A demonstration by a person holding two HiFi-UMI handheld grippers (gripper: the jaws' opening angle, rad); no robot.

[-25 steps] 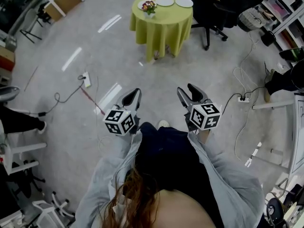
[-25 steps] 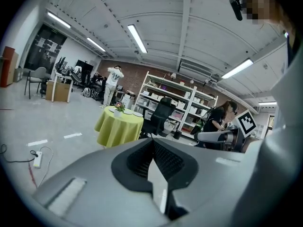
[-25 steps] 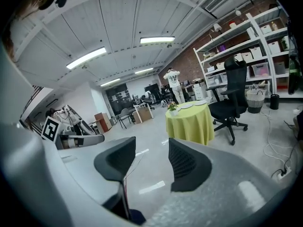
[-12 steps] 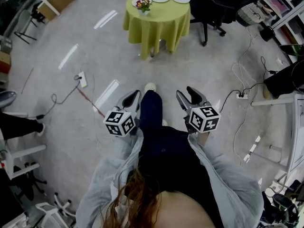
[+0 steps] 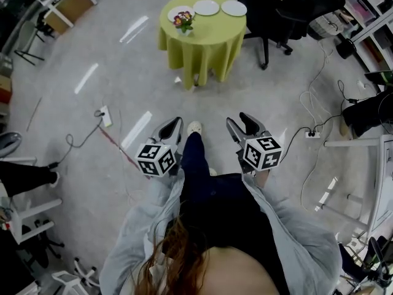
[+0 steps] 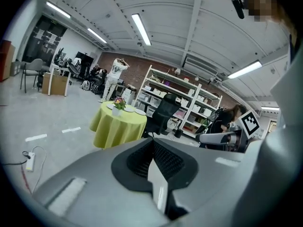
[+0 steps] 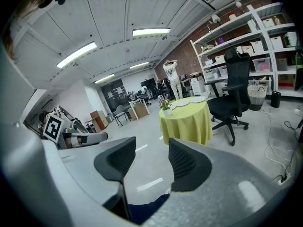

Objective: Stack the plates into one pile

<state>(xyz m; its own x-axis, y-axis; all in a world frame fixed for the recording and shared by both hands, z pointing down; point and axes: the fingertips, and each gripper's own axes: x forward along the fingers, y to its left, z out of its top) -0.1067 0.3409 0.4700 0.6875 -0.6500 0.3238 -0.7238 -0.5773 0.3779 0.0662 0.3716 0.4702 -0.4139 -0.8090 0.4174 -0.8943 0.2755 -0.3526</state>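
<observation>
Two white plates (image 5: 206, 7) (image 5: 234, 8) lie side by side on a round table with a yellow-green cloth (image 5: 202, 39), far ahead of me. A small flower pot (image 5: 182, 21) stands on what looks like a third plate at the table's left. My left gripper (image 5: 171, 128) is held at waist height, shut and empty, its jaws meeting (image 6: 152, 143). My right gripper (image 5: 242, 124) is level with it, open, with nothing between its pads (image 7: 151, 152). Both point toward the table (image 7: 185, 119), which is still well out of reach.
A black office chair (image 5: 288, 11) stands right of the table. A power strip (image 5: 102, 115) with cables lies on the floor to the left, another (image 5: 311, 134) to the right. Shelving (image 6: 189, 103) lines the back wall, and people stand in the distance.
The person has stepped forward with one leg out in front, and the table sits a little nearer and lower in the head view. Both grippers kept their jaw states.
</observation>
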